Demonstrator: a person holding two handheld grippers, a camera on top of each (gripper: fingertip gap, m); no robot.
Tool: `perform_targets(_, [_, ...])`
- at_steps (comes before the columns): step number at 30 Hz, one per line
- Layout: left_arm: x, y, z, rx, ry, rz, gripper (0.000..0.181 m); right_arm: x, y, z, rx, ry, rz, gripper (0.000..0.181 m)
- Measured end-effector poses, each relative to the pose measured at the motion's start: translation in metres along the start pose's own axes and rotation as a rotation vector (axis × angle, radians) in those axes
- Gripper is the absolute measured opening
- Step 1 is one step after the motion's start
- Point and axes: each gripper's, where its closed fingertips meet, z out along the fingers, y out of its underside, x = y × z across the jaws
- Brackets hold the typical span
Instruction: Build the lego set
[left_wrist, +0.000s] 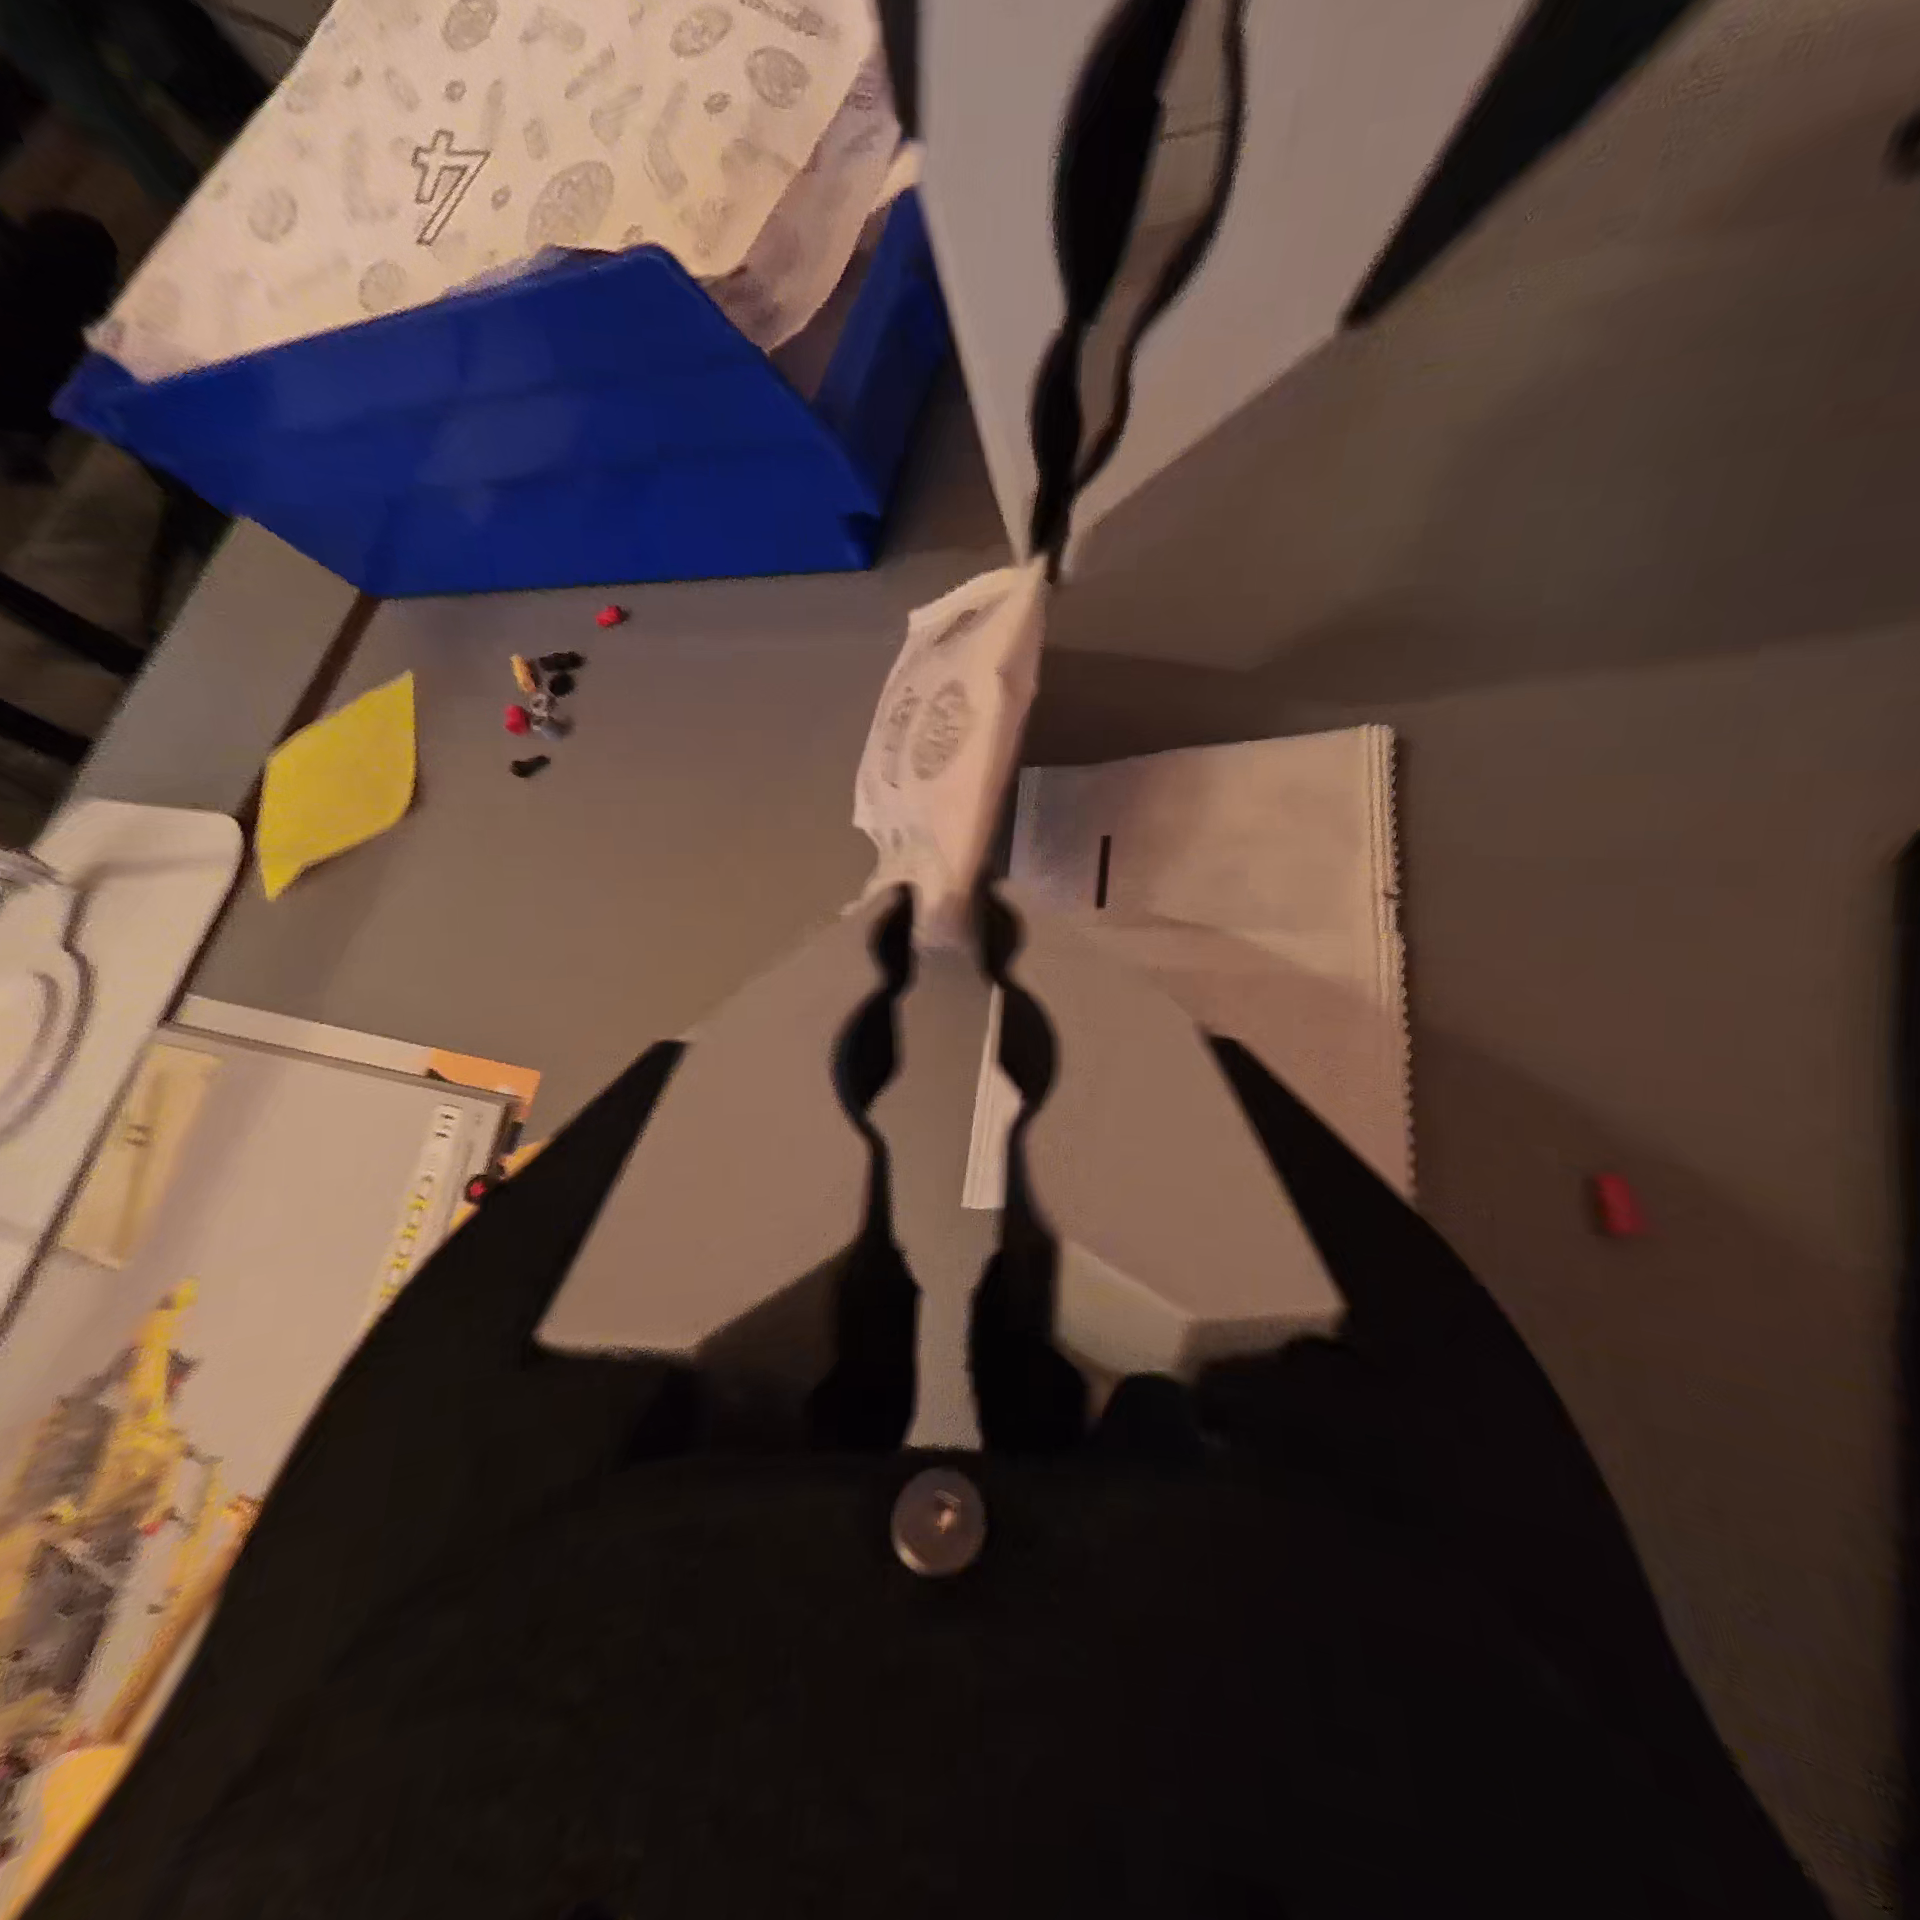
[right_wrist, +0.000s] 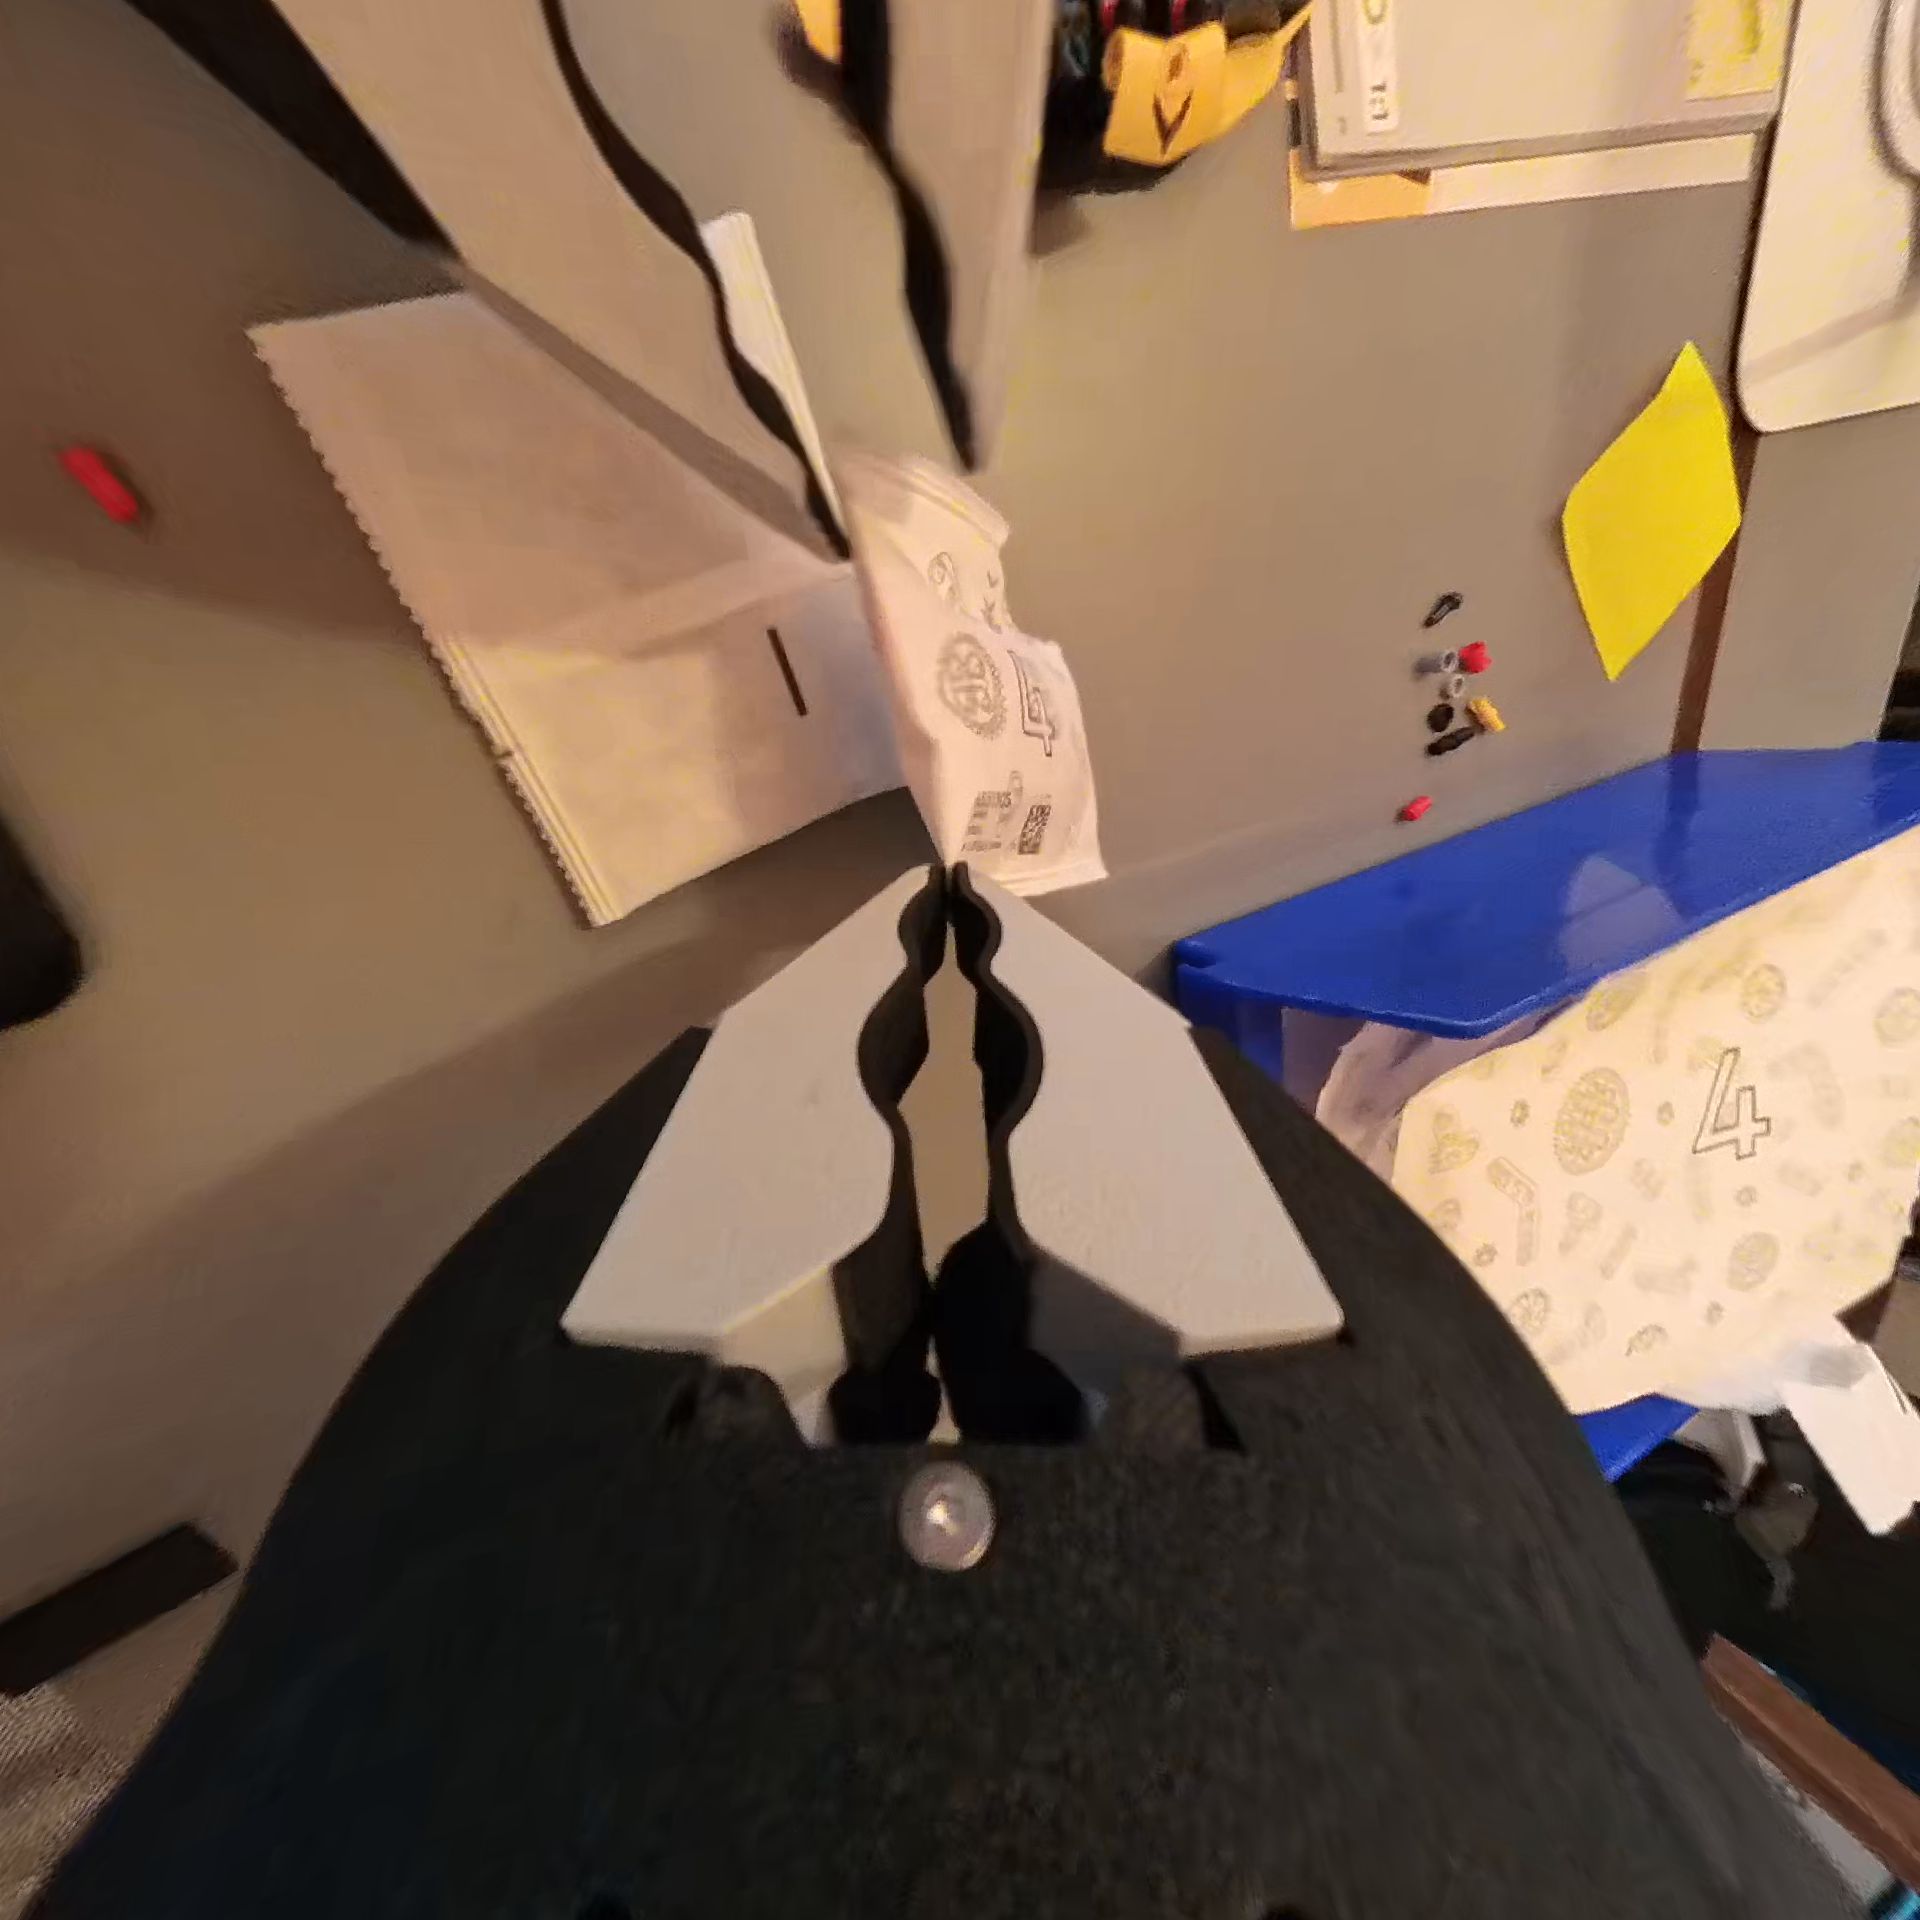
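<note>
small paper bag (right_wrist: 977, 707) pinched between left gripper (left_wrist: 948, 914), right gripper (right_wrist: 948, 878)

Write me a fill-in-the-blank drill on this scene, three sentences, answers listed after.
1. The small paper bag is pinched at opposite ends by ____ grippers.
2. The big printed paper bag hangs out of a ____ bin.
3. Near the loose pile of small pieces lies a flat sheet coloured ____.

Missing words: two; blue; yellow

White paper bag (right_wrist: 977, 717) bears grey printed doodles; bin (right_wrist: 1538, 914) is blue; sheet (right_wrist: 1652, 520) is yellow; table (right_wrist: 1247, 520) is grey.
</note>
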Motion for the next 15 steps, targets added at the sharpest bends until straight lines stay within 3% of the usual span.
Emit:
perform_targets(1, [-0.001, 0.001, 0.001, -0.005, -0.012, 0.035, 0.003, 0.003, -0.002, -0.002, 0.012, 0.001, 0.004, 0.0])
perform_targets(5, [-0.007, 0.0, 0.001, -0.001, -0.044, 0.041, 0.003, 0.012, -0.007, -0.003, 0.089, 0.001, 0.049, 0.0])
perform_targets(9, [-0.009, -0.005, -0.007, 0.058, 0.024, -0.026, 0.002, 0.017, -0.009, -0.006, 0.302, -0.023, 0.189, 0.001])
perform_targets(12, [-0.007, -0.008, -0.014, 0.109, 0.137, -0.143, 0.0, 0.018, -0.009, -0.016, 0.521, -0.087, 0.327, 0.019])
perform_targets(15, [-0.008, -0.01, -0.02, 0.149, 0.223, -0.216, 0.0, 0.016, -0.003, -0.012, 0.639, -0.156, 0.404, 0.033])
